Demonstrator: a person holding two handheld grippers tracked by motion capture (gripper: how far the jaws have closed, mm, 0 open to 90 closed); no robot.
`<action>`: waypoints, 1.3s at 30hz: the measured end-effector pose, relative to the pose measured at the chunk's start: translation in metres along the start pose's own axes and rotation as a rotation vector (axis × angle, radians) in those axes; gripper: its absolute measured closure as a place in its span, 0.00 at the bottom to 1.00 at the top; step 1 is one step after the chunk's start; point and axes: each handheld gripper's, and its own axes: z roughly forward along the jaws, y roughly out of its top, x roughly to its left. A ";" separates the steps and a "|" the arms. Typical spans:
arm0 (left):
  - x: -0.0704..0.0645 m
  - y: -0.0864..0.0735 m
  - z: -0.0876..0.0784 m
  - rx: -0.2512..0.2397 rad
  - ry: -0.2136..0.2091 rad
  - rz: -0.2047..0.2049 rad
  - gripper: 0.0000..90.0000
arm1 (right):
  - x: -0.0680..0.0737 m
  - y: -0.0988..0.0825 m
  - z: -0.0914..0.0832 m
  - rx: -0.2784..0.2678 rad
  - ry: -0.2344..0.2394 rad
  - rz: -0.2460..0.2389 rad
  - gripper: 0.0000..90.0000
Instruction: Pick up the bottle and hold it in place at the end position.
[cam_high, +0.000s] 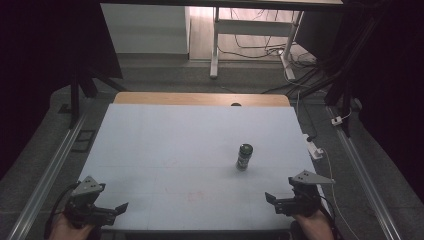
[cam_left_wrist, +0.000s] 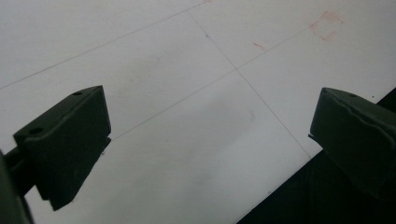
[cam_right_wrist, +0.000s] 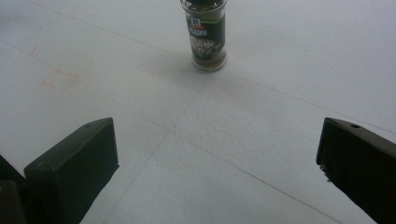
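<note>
— Nearest the lens, what do you see?

— Two black block-shaped jaws rising from the bottom of the left gripper view, spread wide with nothing between them. That is the left gripper (cam_left_wrist: 205, 140), and under it lies the white table top (cam_left_wrist: 187, 116), crossed by thin pencil-like lines, with a faint red square mark (cam_left_wrist: 327, 25) farther off. The table's near edge cuts across the lower right corner of that view.

— And the other one?

— The right gripper (cam_right_wrist: 217, 158) is spread just as wide, jaws apart, holding nothing. In its own view it looks straight toward a small clear glass spice jar with a dark lid and a green label (cam_right_wrist: 205, 35). The jar stands upright on the table, well ahead of the jaws and apart from them.

— Where does the jar sit from above?

— In the high view the spice jar (cam_high: 244, 157) stands right of the table's middle, closer to the right gripper (cam_high: 280, 200) than to the left gripper (cam_high: 112, 210). Both grippers are at the near edge, one by each corner, each in a hand coming from the bottom.

— Anything beyond the table?

— A wooden strip (cam_high: 200, 98) along the far edge, then grey floor with cables and a white desk frame (cam_high: 215, 45).
</note>
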 end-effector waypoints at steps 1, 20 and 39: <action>0.001 0.000 0.000 0.000 -0.010 -0.004 0.00 | -0.001 0.000 0.000 -0.002 0.000 0.004 0.00; 0.004 -0.001 -0.001 -0.001 -0.048 -0.013 0.00 | 0.002 0.002 0.005 0.048 -0.001 -0.023 0.00; 0.006 -0.001 -0.001 -0.006 -0.059 -0.029 0.00 | 0.005 0.008 0.008 0.037 0.016 -0.035 0.00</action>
